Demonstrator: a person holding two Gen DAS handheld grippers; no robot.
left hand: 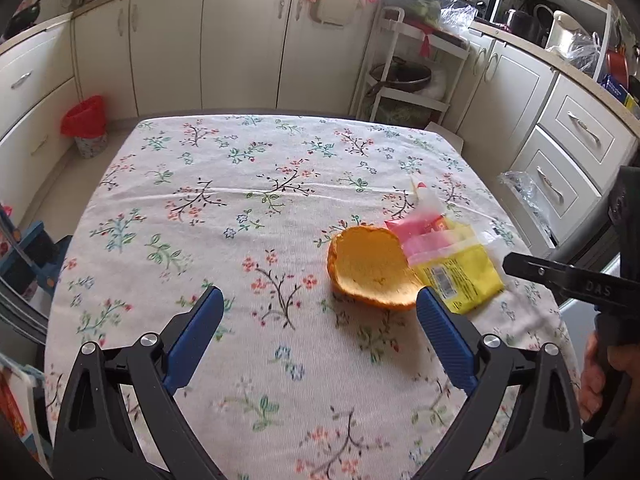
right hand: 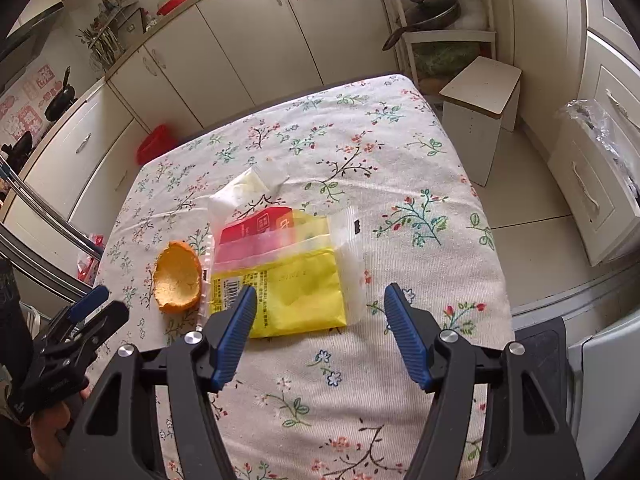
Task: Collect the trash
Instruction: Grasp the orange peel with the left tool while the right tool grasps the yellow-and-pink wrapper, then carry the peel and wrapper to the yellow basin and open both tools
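Observation:
An orange peel (left hand: pixel 370 266) lies hollow side up on the floral tablecloth (left hand: pixel 240 200); it also shows in the right wrist view (right hand: pixel 177 276). Beside it lie a yellow wrapper (left hand: pixel 460 272) (right hand: pixel 296 296), a red and pink wrapper (left hand: pixel 420 232) (right hand: pixel 260 228) and a clear white wrapper (right hand: pixel 248 188). My left gripper (left hand: pixel 320 300) is open above the cloth, the peel just ahead of its right finger. My right gripper (right hand: pixel 320 300) is open over the near edge of the yellow wrapper. Both are empty.
A bin with a red bag (left hand: pixel 86 124) stands on the floor past the table's far left corner (right hand: pixel 154 144). A white stool (right hand: pixel 480 112) stands at the far right corner. Cabinets (left hand: pixel 240 40) line the walls. A shelf rack (left hand: pixel 404 80) holds a pan.

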